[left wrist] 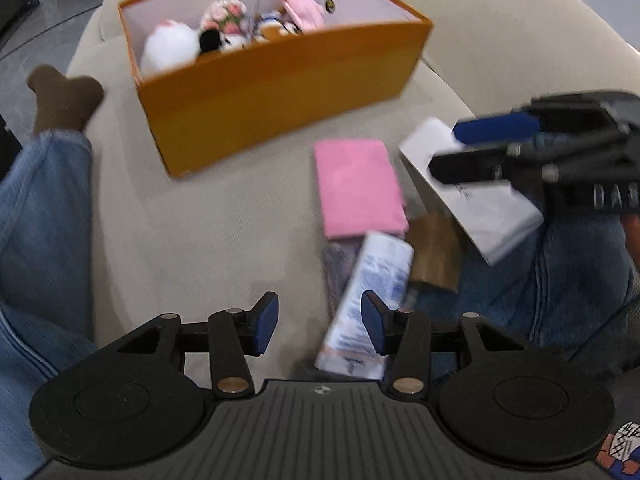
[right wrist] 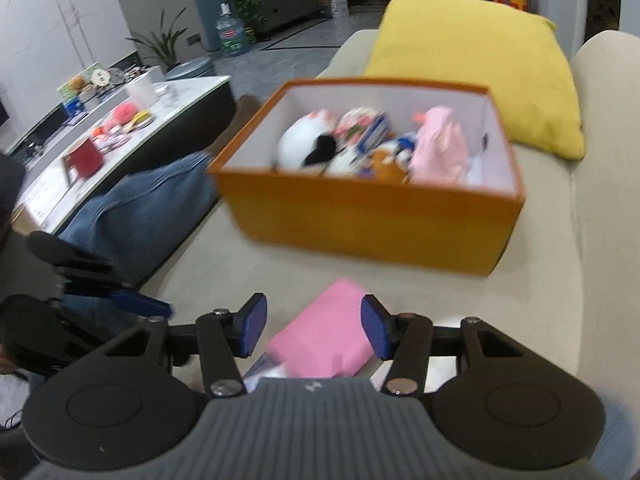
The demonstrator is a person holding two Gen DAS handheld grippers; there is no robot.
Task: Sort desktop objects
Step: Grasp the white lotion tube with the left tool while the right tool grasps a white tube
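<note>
Plainly, both grippers, left (left wrist: 319, 322) and right (right wrist: 314, 326), gape empty; bare sofa cushion (left wrist: 208, 220) stretches toward the orange box (left wrist: 280, 92) at twelve o'clock.

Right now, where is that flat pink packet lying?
The pink packet lies on the beige sofa seat, outside the orange box and nearer the camera. In the left wrist view a white envelope lies to its right.

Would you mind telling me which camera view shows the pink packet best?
The left wrist view: the whole pink packet lies unobstructed on the sofa. In the right wrist view, the gripper body hides its near end.
</note>
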